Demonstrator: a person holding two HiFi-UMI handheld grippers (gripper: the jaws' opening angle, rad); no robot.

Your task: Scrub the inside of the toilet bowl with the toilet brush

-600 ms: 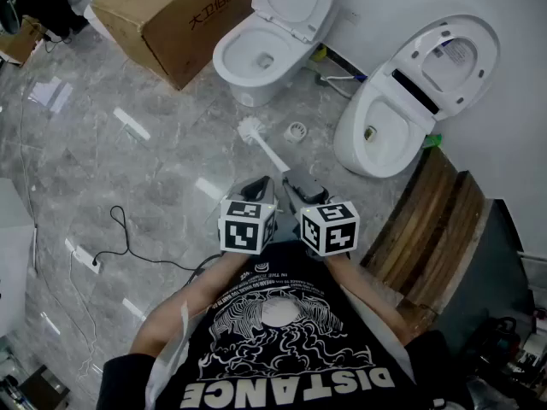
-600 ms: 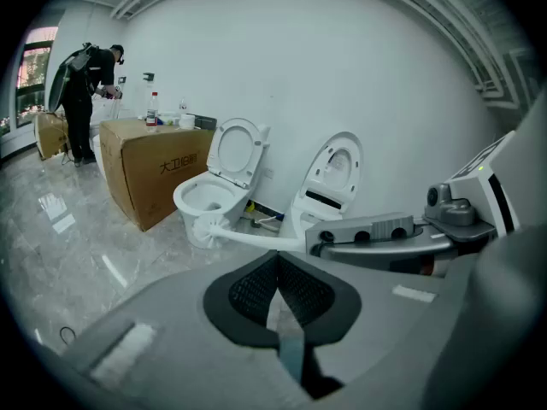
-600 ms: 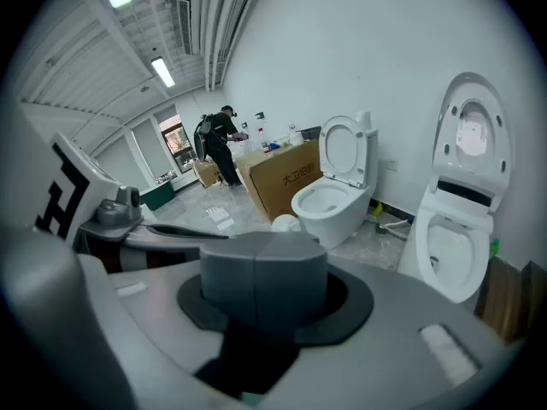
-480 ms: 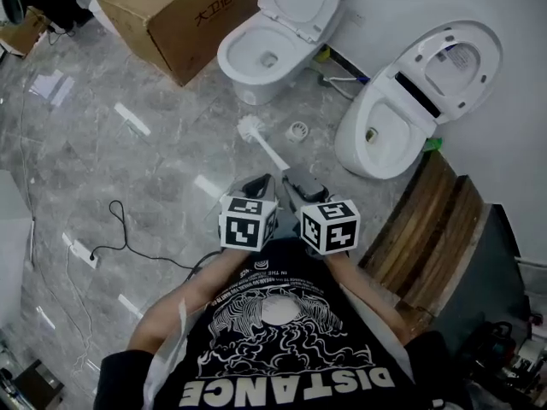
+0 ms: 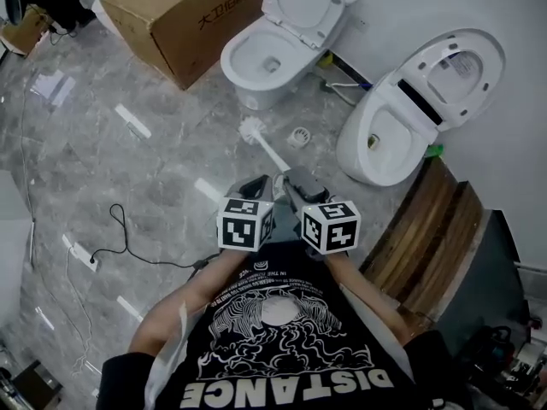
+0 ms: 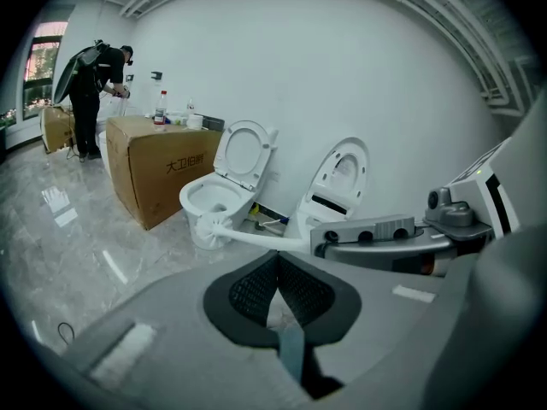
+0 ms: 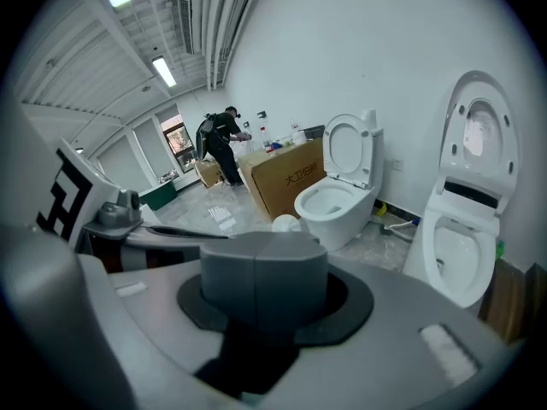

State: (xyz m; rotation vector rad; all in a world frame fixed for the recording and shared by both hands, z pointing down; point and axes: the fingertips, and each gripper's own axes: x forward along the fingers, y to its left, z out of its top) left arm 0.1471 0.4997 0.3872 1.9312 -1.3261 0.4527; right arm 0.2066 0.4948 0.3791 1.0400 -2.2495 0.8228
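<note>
My right gripper (image 5: 297,183) is shut on the white handle of the toilet brush (image 5: 251,130). The brush points forward over the floor, its bristle head short of the nearer toilet (image 5: 267,59), whose lid is up. In the right gripper view the brush head (image 7: 285,223) peeks just above the closed right gripper (image 7: 259,254). My left gripper (image 5: 256,184) sits close beside the right one, shut and empty. The left gripper view has its pads (image 6: 295,290) pressed together, with the toilet brush (image 6: 214,226) and that toilet (image 6: 217,199) ahead.
A second open toilet (image 5: 389,135) stands to the right by the wall. A cardboard box (image 5: 175,11) is left of the first toilet, and a small round floor fitting (image 5: 298,137) lies between the toilets. Wooden planks (image 5: 427,216) lean at right. A black cable (image 5: 128,239) trails on the floor. A person (image 6: 96,88) stands far back.
Both grippers hold the same pose with the brush. The head view has shifted slightly, so the toilets and box sit a little further right in the frame.
</note>
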